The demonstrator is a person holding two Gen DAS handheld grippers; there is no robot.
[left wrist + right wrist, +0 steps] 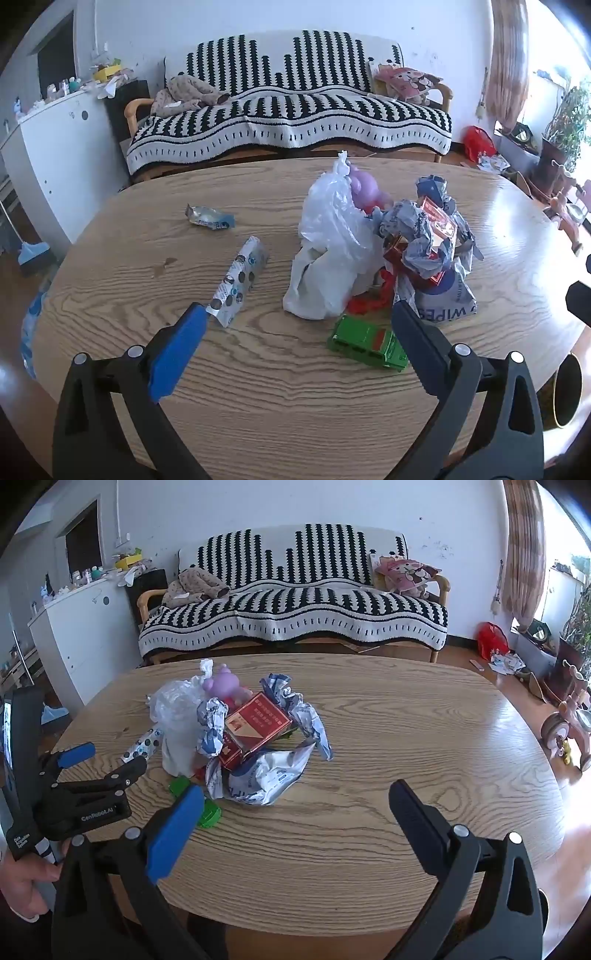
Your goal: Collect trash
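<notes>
The desk (258, 387) was pale wood-grain, smooth, with a soft sheen where window light struck it. On it lay a thin, crinkled white plastic bag (332, 236), crumpled printed wipes packaging (266, 775) of glossy film, a red cardboard carton (258, 723), a glossy green plastic piece (365, 343) and a foil-like snack wrapper (238, 282). The sofa cover (295, 110) was knitted cloth. The tongs' pads (177, 350) looked like matt blue rubber on black plastic.

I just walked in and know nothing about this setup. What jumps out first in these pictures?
A heap of rubbish sits mid-way across the wooden table: a white plastic bag, crumpled wipes packaging and a red box on top. Loose bits lie beside it, a dotted wrapper and a green toy car. Near the camera, the left tool and right tool gape wide open, holding nothing.
</notes>
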